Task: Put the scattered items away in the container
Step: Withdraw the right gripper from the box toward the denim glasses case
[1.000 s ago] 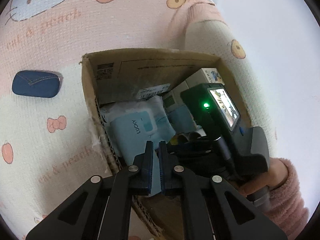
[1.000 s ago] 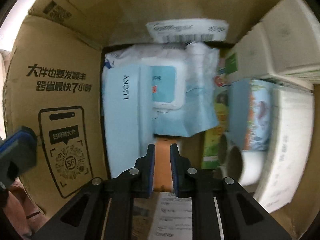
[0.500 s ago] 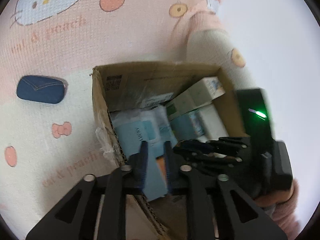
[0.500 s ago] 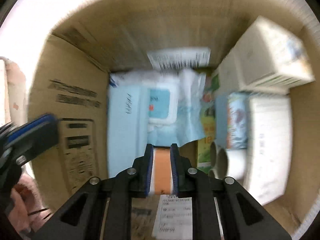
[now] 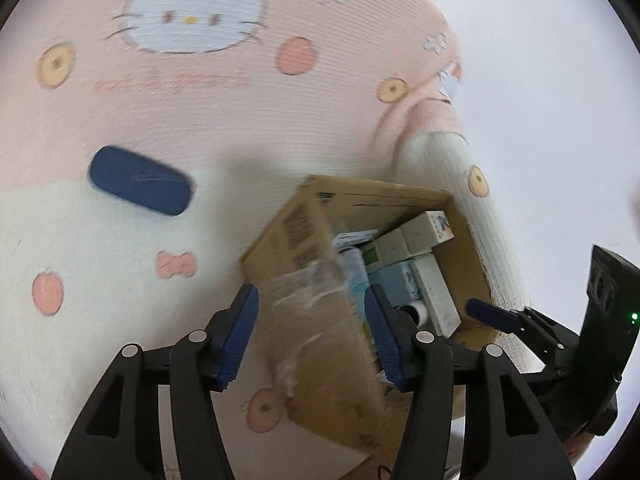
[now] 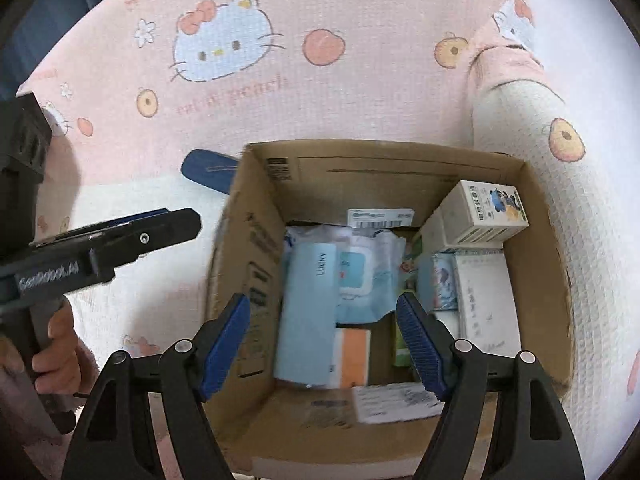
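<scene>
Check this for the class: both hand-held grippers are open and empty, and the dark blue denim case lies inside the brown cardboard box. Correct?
Not quite. The dark blue denim case lies on the pink patterned blanket outside the brown cardboard box, as the left wrist view shows. Both hand-held grippers, left and right, are open and empty.

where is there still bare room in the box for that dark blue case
Bare cardboard shows along the near wall of the box, beside the orange pack. The right side is crowded with the white cartons. The dark blue case lies outside.

Pink cartoon-cat blanket (image 6: 360, 92) with peach prints, cream knit section (image 5: 80, 248), white wall (image 5: 560, 80) beyond
</scene>
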`<state>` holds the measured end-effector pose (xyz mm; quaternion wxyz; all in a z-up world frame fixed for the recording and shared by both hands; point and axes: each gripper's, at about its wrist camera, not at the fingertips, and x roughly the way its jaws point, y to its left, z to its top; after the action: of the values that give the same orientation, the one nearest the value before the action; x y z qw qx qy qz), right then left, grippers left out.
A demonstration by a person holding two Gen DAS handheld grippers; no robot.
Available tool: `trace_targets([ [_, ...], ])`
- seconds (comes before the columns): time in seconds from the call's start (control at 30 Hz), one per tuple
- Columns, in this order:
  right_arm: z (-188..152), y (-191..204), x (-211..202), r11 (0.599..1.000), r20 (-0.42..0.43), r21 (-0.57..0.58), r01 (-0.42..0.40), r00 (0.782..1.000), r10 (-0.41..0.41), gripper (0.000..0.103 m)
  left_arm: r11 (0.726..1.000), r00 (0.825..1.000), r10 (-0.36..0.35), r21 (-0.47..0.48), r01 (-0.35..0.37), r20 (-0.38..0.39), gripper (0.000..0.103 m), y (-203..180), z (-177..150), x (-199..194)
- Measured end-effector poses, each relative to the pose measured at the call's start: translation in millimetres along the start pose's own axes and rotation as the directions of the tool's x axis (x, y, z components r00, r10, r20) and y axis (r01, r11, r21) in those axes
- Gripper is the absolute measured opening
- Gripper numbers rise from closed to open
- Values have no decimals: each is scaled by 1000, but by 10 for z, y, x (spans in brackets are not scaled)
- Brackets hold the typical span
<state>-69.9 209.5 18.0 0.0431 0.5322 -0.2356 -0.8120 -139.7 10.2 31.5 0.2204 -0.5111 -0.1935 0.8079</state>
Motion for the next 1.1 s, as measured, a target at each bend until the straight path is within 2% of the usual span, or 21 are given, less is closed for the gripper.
trace_targets([
  [0.1,-87,144,16,1000,35,11,8,999,-9,74,999,999,37,-16,-37,12,60,210,-105,-144],
  [0.3,-219,531,-227,999,129,51,-17,992,10,76,998,998,59,0,-59,-13,60,606,-215,-310],
  [0.4,-238,755,-257,998,160,62,-32,987,22,78,997,997,74,-11,-75,-19,60,863,-198,-410],
  [0.57,-189,1075,-144,994,188,75,-83,980,68,78,997,998,61,-47,-61,-1,60,1266,-106,-505],
  [0.67,-109,1217,14,989,183,70,-132,976,117,78,991,998,58,-121,-57,4,60,1557,-78,-479],
  [0.87,100,1386,559,983,135,81,-168,979,156,78,948,1000,11,-318,-11,-2,60,2161,-57,-285],
  [0.93,157,1392,729,977,128,98,-189,976,176,78,940,1000,10,-340,-3,17,60,2278,-28,-222],
  [1.1,322,1347,1151,957,151,186,-223,969,196,78,942,998,32,-335,-14,47,60,2458,174,26],
])
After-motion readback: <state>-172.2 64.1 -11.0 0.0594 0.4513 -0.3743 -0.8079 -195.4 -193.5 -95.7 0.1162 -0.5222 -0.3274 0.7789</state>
